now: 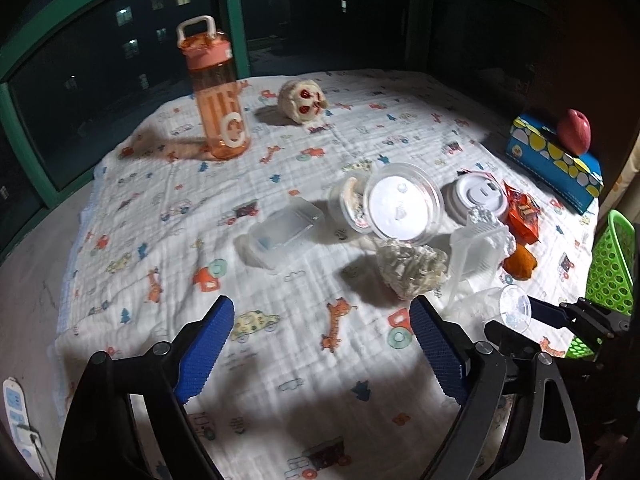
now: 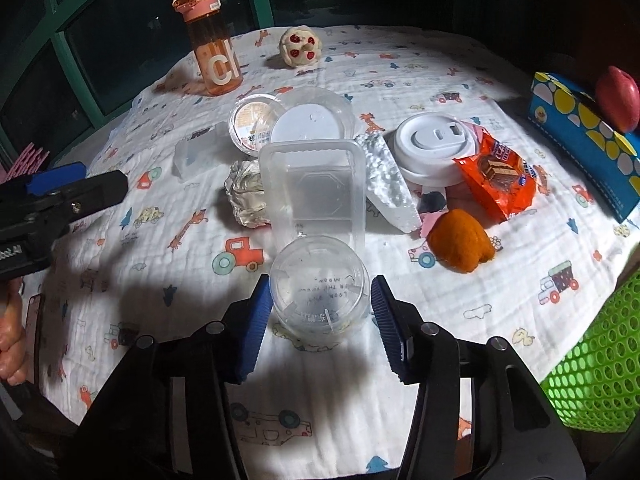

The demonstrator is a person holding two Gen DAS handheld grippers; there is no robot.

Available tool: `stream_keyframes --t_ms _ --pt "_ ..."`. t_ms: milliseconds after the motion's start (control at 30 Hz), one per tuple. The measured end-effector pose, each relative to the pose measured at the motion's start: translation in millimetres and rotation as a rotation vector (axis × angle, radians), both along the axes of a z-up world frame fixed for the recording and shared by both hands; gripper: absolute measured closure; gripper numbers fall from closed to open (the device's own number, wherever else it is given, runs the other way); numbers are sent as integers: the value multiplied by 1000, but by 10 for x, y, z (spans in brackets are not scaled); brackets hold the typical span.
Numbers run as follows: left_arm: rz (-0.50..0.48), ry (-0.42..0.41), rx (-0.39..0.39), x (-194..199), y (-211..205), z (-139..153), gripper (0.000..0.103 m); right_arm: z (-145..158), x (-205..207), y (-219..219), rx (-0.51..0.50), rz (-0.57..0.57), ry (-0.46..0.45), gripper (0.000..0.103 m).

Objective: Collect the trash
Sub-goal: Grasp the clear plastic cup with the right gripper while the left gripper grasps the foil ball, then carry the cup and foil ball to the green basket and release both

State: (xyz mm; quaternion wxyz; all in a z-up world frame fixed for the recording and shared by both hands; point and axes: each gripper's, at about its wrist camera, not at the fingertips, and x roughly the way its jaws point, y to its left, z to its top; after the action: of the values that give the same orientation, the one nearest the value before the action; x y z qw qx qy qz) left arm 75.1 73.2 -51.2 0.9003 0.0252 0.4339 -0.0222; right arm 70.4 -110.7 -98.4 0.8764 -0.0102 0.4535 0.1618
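Note:
A pile of trash lies on the printed cloth (image 1: 280, 208): a clear round lid (image 1: 404, 204), a clear tray (image 2: 316, 196), foil balls (image 1: 412, 268), a white cup lid (image 2: 434, 144), an orange snack wrapper (image 2: 496, 180), an orange peel (image 2: 460, 244). My right gripper (image 2: 320, 304) has its blue fingers on both sides of a clear plastic cup (image 2: 320, 294) and seems to grip it; it also shows in the left wrist view (image 1: 516, 312). My left gripper (image 1: 320, 340) is open and empty above bare cloth, left of the pile.
A green mesh basket (image 2: 600, 364) stands at the table's right edge. An orange water bottle (image 1: 218, 92) and a skull toy (image 1: 302, 102) stand at the back. A blue box (image 1: 556, 160) with a red apple (image 1: 574, 130) sits at the right. A power strip (image 1: 18, 412) lies lower left.

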Motion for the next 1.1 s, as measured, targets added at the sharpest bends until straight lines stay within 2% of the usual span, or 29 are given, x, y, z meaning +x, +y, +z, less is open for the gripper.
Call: stream_keyframes --t_ms 200,400,667,733,767,833,933,1100 --pt "-119 32 -5 166 -277 -203 28 132 -110 -189 28 -18 -12 53" --pt "-192 72 21 367 -454 -458 37 240 -234 -426 40 -65 -25 53" --pt "-283 99 -17 561 -600 -614 38 270 -355 -644 57 -115 -17 53" --pt "-302 111 -31 581 -617 -649 51 282 -369 -668 58 -124 -20 53" --pt "-304 119 -37 592 -617 -667 52 293 -379 -682 58 -128 -23 53" --pt "-298 126 -52 605 -590 -686 61 317 -393 -694 62 -133 -29 53" --pt "-292 124 -86 582 -527 -670 66 350 -408 -719 66 -138 -39 53" --pt "-267 108 -102 492 -422 -565 68 424 -443 -776 81 -147 -61 53"
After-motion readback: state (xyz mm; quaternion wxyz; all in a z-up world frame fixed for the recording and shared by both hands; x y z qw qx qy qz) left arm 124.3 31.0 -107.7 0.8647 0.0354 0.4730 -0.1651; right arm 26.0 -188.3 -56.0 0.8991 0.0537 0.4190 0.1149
